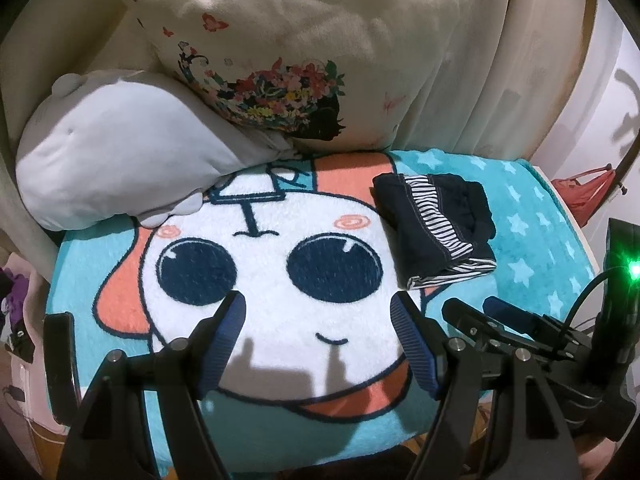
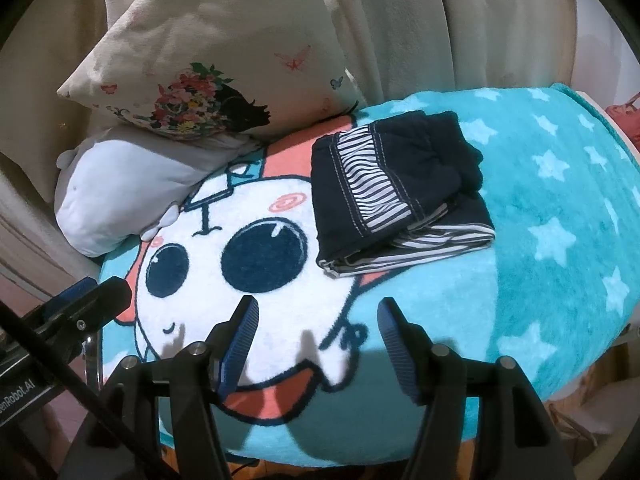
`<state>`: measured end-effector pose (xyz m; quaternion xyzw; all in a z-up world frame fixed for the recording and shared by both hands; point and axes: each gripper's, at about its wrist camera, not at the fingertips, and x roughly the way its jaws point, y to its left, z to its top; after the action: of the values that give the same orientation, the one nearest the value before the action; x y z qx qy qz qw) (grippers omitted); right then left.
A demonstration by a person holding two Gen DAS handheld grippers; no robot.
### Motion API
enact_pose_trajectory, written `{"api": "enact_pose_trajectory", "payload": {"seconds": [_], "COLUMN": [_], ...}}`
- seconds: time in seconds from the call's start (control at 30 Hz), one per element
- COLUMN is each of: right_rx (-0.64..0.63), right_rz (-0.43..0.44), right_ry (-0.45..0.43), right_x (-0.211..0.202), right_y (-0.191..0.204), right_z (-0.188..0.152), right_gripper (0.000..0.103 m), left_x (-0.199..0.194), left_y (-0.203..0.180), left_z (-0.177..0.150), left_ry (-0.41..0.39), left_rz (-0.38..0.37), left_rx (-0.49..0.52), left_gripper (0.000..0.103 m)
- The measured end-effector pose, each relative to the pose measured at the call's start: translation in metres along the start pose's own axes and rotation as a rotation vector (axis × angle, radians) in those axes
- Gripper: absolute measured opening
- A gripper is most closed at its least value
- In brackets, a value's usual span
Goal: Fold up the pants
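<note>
The navy pants (image 1: 434, 228) with a striped band lie folded in a compact bundle on the turquoise cartoon blanket (image 1: 540, 240), right of the cartoon face. They also show in the right wrist view (image 2: 396, 192). My left gripper (image 1: 318, 308) is open and empty, hovering above the cartoon face, short of the pants. My right gripper (image 2: 316, 314) is open and empty, near the blanket's front, below the pants. The right gripper shows at the right of the left wrist view (image 1: 472, 308); the left gripper shows at the left of the right wrist view (image 2: 96, 292).
A flower-print pillow (image 1: 296, 60) and a grey plush cushion (image 1: 120, 160) lean at the back of the blanket. Beige curtains (image 2: 440, 20) hang behind. A red bag (image 1: 588, 196) sits off the right edge.
</note>
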<state>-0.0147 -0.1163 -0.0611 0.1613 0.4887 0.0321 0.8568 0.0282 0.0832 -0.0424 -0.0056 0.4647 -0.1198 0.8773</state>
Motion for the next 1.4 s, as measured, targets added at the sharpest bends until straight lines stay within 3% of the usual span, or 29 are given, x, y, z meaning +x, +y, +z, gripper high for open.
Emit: {"api": "enact_pose_trajectory", "payload": {"seconds": [0.7, 1.4], "right_rx": [0.016, 0.054], "right_rz": [-0.013, -0.002], "right_ry": [0.026, 0.042], "right_x": [0.011, 0.017], "right_y": [-0.040, -0.111], "right_z": [0.021, 0.050], "right_gripper": [0.068, 0.068], "left_x": [0.027, 0.066], "left_y": [-0.031, -0.076], "left_z": [0.013, 0.022], "left_ry": [0.047, 0.122], "left_rz": [0.009, 0.026], "left_rx": [-0.002, -0.058], "left_gripper": [0.074, 0.074]}}
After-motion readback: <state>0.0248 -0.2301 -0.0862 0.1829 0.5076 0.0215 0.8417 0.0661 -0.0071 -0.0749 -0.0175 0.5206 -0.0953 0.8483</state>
